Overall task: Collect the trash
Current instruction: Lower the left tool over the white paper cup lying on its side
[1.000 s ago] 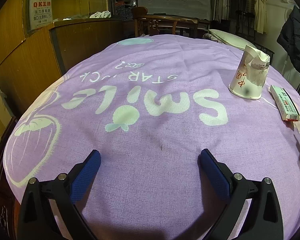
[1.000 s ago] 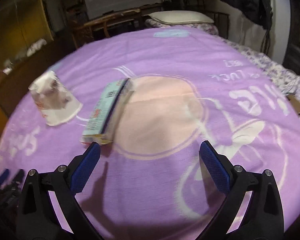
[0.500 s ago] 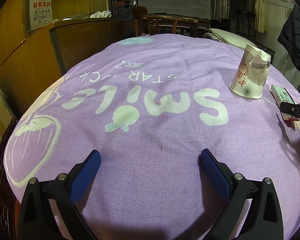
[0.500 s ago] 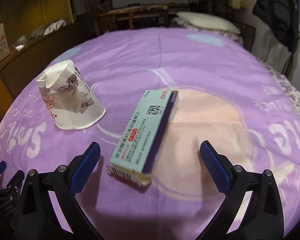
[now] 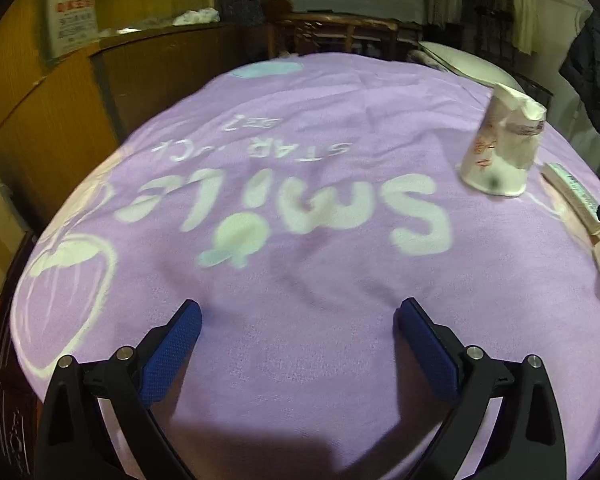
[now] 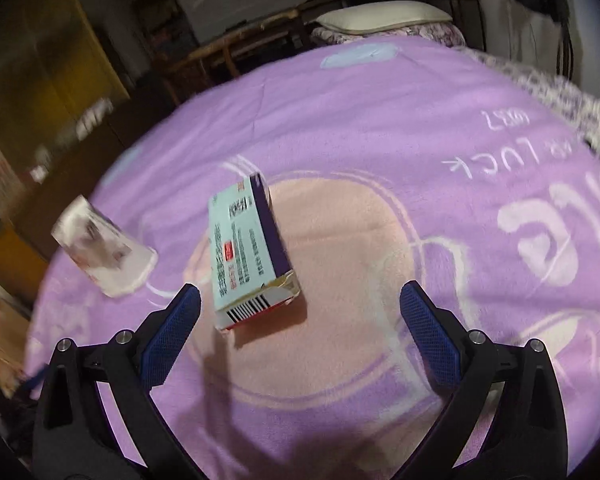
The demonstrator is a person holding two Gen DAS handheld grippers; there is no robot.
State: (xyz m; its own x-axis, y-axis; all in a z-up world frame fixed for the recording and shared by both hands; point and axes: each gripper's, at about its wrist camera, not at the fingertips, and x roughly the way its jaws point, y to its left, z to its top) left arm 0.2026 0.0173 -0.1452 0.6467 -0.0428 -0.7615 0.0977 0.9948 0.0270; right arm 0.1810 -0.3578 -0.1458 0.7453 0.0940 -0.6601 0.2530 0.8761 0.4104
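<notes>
Left gripper [image 5: 298,312]: jaws spread wide, nothing between them. It hangs over the near part of a purple blanket [image 5: 300,240] that covers a bed. The blue fingertips [image 5: 180,332] frame bare fabric.

Right gripper [image 6: 300,300]: jaws spread wide, holding nothing. The near end of a small cardboard box [image 6: 248,256] lies just ahead of the gap, closer to the left fingertip [image 6: 176,320]; neither finger touches it.

Box: lies flat on the blanket, on a pale pink printed circle [image 6: 340,264]. Pale blue top face with printed text, dark purple long side. The near end flap carries a barcode and looks torn open. The long axis runs away from the right gripper.

Paper cup [image 6: 104,252]: stands upside down on the blanket, rim down, crumpled at its top. In the right wrist view it sits to the left of the box, apart from it, and is blurred. In the left wrist view the cup [image 5: 500,148] is far right, with the box [image 5: 576,204] just beyond it at the picture edge.

Farther on: white "SMILE" lettering [image 5: 284,204] on the blanket, a pillow [image 6: 384,16] at the far end, a wooden cabinet [image 5: 52,120] at the left side, and a dark jacket [image 5: 596,84] hanging at the right.
</notes>
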